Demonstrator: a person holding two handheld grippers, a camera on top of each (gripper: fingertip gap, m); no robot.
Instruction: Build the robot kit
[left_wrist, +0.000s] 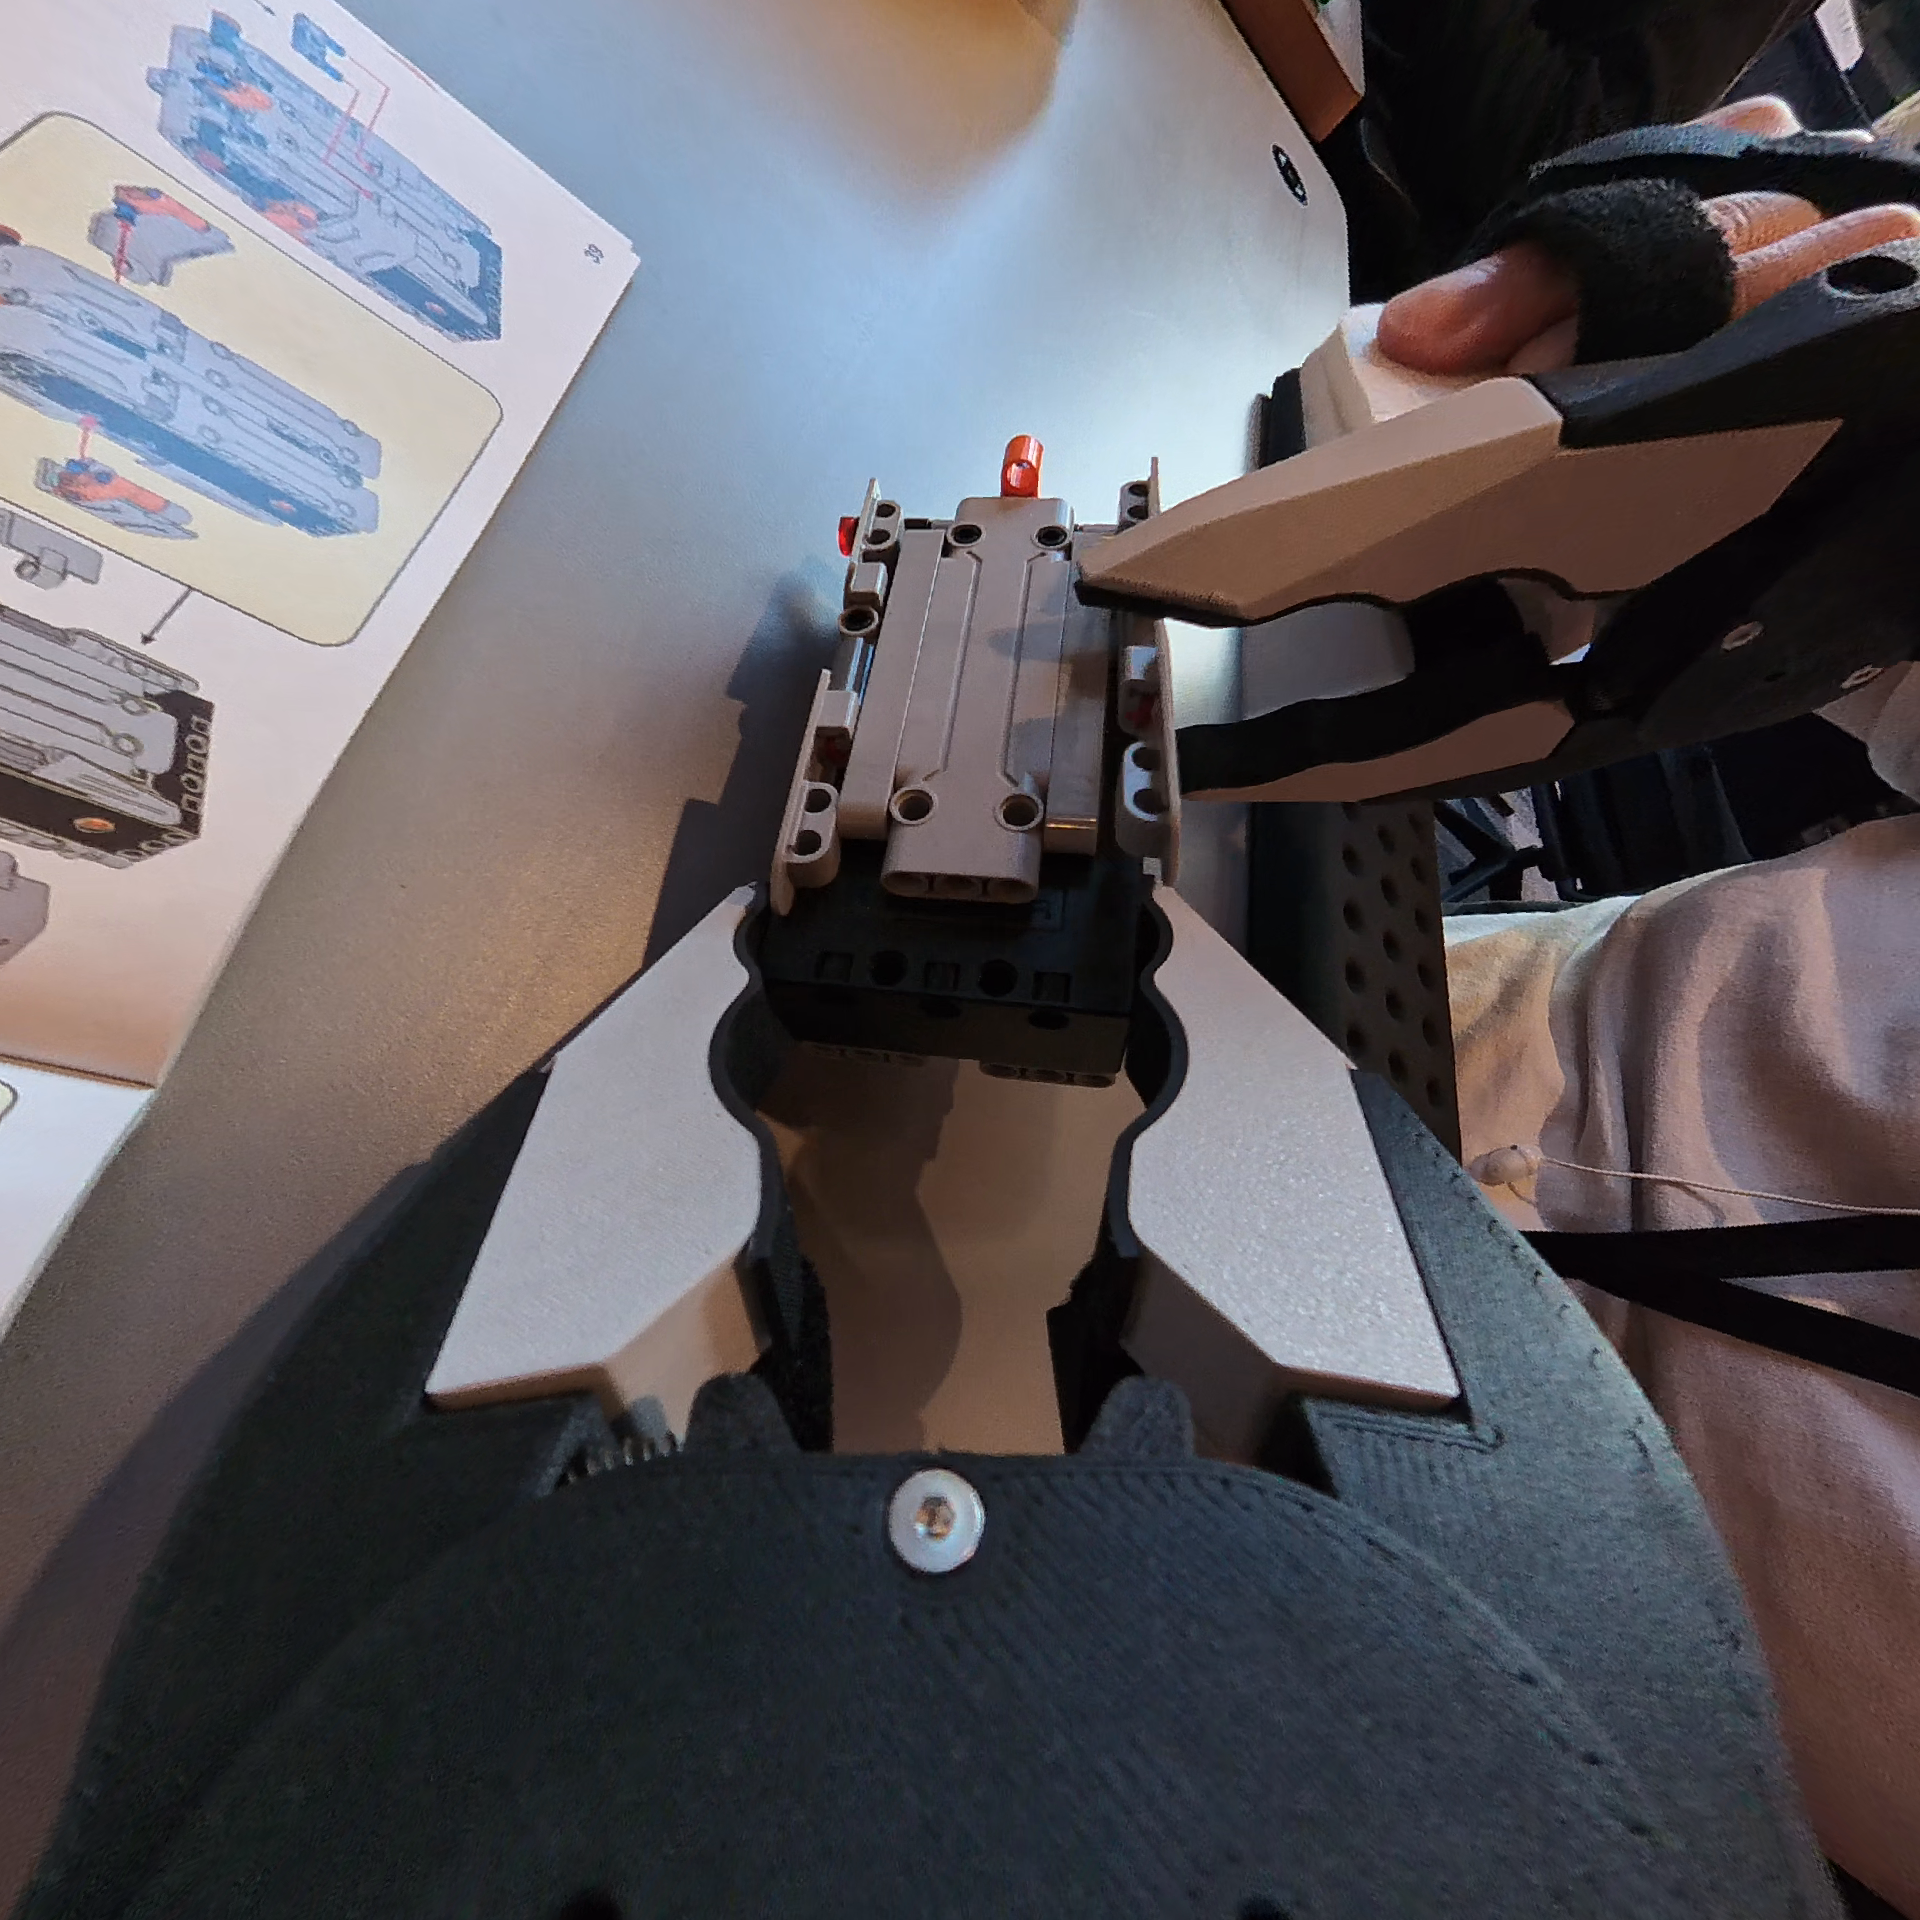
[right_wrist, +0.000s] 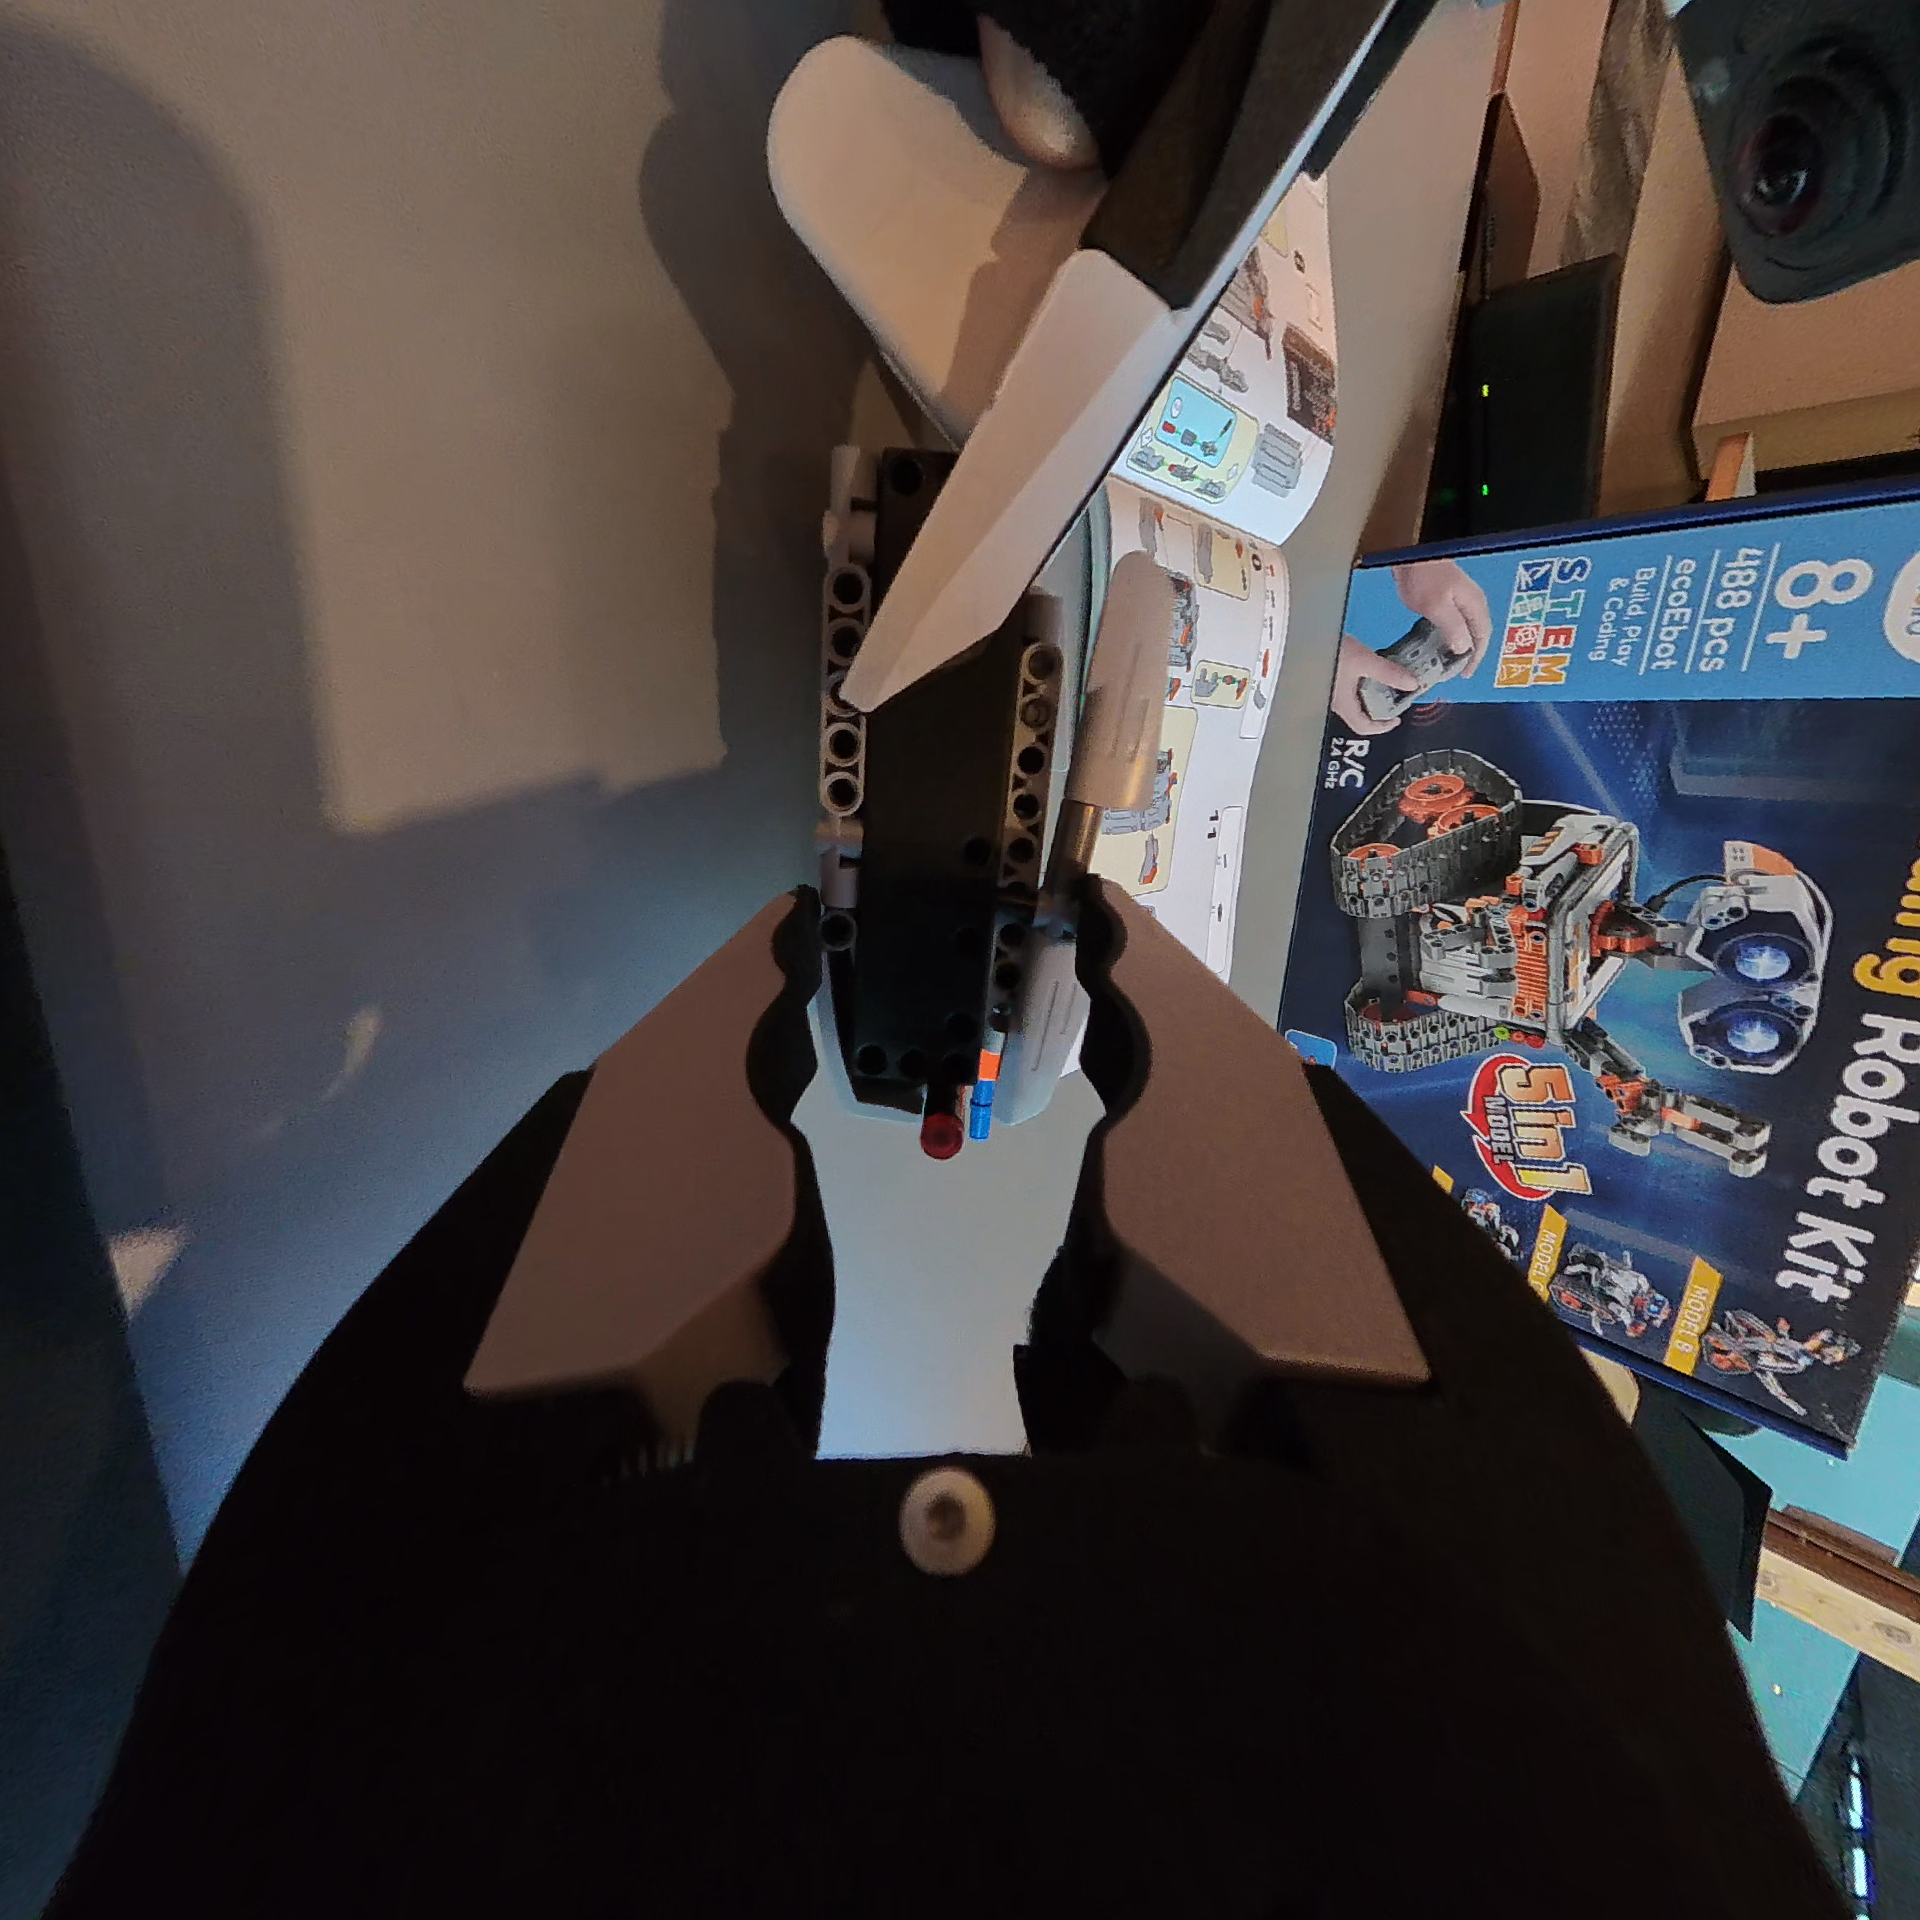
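A brick assembly (left_wrist: 966, 675), grey panels and beams on a black block with red and orange pins, is held over the white table (left_wrist: 852, 260). My left gripper (left_wrist: 956, 914) is shut on its black near end. My right gripper (left_wrist: 1132, 675) comes in from the right, one finger on the top panel and the other at the side rail. In the right wrist view my right gripper (right_wrist: 940, 904) is closed on the assembly (right_wrist: 925, 935) at the end with the red and blue pins. One of the left gripper's fingers (right_wrist: 987, 540) reaches down onto the assembly from above.
An open instruction booklet (left_wrist: 260, 416) lies on the table to the left and shows in the right wrist view (right_wrist: 1205, 623). A blue kit box (right_wrist: 1610, 935) stands to the right. A gloved hand (left_wrist: 1621, 260), a leg in light trousers (left_wrist: 1662, 1143) and a black perforated panel (left_wrist: 1382, 935) are at the right. One gripper's finger ends stand about 4 cm off the other's.
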